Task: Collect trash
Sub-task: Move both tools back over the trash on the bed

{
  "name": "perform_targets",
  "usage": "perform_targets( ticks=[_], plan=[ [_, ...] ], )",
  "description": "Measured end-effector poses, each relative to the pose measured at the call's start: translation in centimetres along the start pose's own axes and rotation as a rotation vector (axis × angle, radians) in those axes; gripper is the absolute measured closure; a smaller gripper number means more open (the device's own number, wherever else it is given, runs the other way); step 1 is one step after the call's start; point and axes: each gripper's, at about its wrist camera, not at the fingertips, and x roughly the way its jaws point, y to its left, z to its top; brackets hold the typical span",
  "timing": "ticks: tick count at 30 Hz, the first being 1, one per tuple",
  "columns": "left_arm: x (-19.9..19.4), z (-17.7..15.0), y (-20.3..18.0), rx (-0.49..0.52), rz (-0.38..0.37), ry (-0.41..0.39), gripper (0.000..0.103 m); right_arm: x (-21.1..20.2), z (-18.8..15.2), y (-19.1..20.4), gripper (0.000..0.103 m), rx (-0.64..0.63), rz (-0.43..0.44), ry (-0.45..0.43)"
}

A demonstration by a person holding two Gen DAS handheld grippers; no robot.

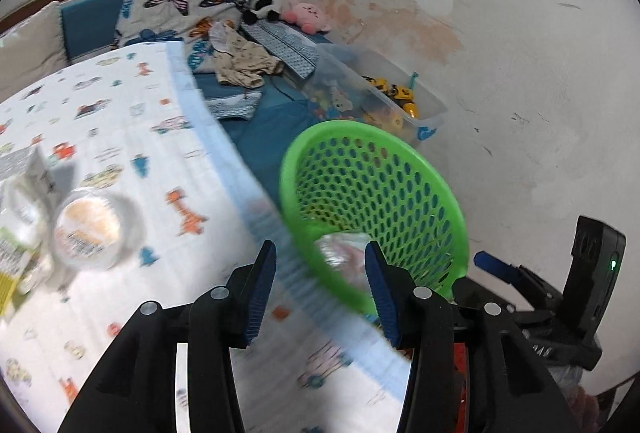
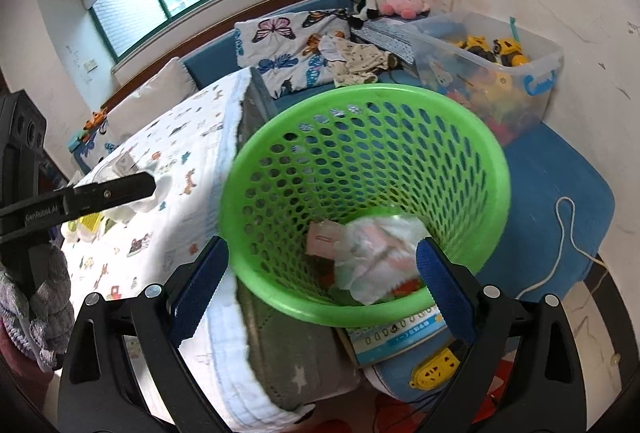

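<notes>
Trash is sitting crumpled inside the green basket, right beside the tabletop. Both claws are hanging wide apart and empty: right claw over the basket's rim, left claw above the patterned cloth, near a round tub.

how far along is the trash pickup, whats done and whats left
Done: crumpled white wrapper and pink card lie in the green perforated plastic basket. In hand: nothing; left gripper and right gripper are open. Left: clear lidded cup and packets on the patterned cloth.
</notes>
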Motion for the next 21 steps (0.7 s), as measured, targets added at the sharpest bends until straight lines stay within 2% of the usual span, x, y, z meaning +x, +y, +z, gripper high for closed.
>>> perform_targets(
  ticks=[8,16,21],
  plan=[
    [-4.2,-2.0,4.2,-0.014,0.103,-0.045,0.059,1.1,0.3,3.8,0.009,-0.064,0.052,0.021],
    [-8.0,-1.9,10.4,-0.010,0.230,-0.061,0.059,2.8,0.8,8.0,0.009,-0.136,0.108,0.050],
    [-9.4,-1.4,14.3,0.017,0.282,-0.037,0.047,4.2,1.2,10.9,0.009,-0.194,0.137,0.069]
  ],
)
